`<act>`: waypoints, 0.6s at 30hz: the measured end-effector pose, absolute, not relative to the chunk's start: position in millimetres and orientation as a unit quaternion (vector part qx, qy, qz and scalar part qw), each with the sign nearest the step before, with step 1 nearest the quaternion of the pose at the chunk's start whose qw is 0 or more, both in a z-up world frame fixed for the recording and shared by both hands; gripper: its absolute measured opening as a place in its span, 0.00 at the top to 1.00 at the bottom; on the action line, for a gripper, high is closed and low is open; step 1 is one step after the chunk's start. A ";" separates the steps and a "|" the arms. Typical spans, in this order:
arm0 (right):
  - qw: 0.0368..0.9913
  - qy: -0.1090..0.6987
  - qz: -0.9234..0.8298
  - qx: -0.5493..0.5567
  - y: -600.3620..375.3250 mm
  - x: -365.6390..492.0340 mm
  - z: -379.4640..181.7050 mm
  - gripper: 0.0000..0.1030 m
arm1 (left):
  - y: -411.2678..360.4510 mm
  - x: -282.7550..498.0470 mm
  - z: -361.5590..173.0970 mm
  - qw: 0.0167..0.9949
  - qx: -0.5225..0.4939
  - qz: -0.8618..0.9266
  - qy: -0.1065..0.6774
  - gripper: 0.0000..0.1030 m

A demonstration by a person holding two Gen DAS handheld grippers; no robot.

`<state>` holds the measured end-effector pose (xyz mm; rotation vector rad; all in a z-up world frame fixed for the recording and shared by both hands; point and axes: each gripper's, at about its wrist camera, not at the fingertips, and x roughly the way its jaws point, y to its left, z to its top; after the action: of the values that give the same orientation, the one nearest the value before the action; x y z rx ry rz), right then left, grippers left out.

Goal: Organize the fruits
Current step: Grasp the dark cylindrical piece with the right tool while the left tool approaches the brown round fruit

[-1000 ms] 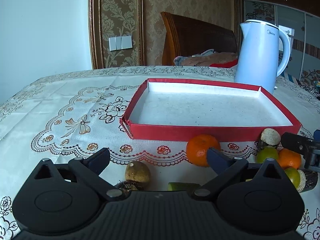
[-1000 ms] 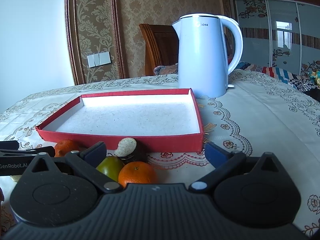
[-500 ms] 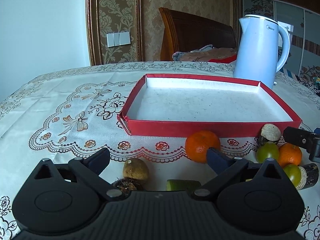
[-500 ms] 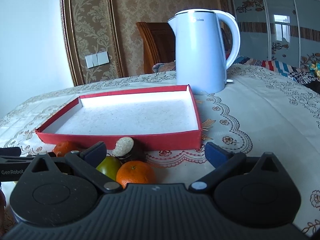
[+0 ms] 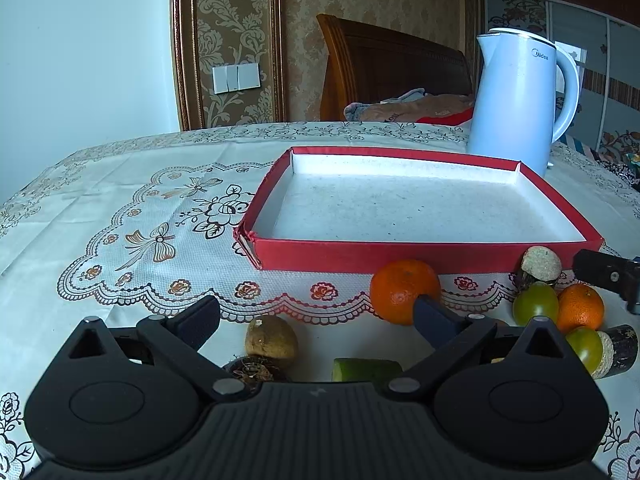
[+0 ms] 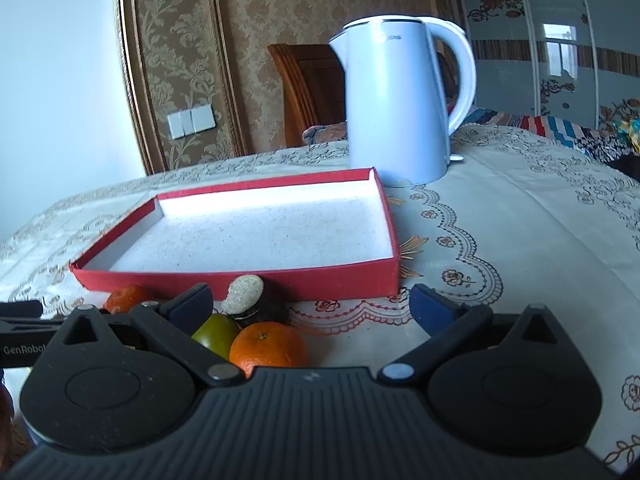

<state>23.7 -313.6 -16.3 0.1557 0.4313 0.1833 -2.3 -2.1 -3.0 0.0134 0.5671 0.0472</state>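
Left wrist view shows the left gripper (image 5: pixel 316 314) low over the table (image 5: pixel 100 220), fingers spread wide and holding nothing, a brown fruit (image 5: pixel 272 342) lying between them, probably the first pick. An orange (image 5: pixel 404 291) lies just beside the red tray (image 5: pixel 380 256), which holds nothing yet. Right wrist view has the right gripper (image 6: pixel 310 306) likewise spread and unloaded above another orange (image 6: pixel 268 347) and a green fruit (image 6: pixel 216 335), all loose in front of the tray, near a white kettle (image 6: pixel 398 104).
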 end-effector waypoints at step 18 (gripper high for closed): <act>0.957 0.240 0.162 0.000 -336.9 -32.5 -22.7 0.18 | -1.3 -0.5 -4.4 0.957 0.002 0.023 0.288 0.00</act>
<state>-32.5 -336.9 -22.7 -0.0002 0.4879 0.3290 -0.5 -1.3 -4.4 0.0041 0.5849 0.0462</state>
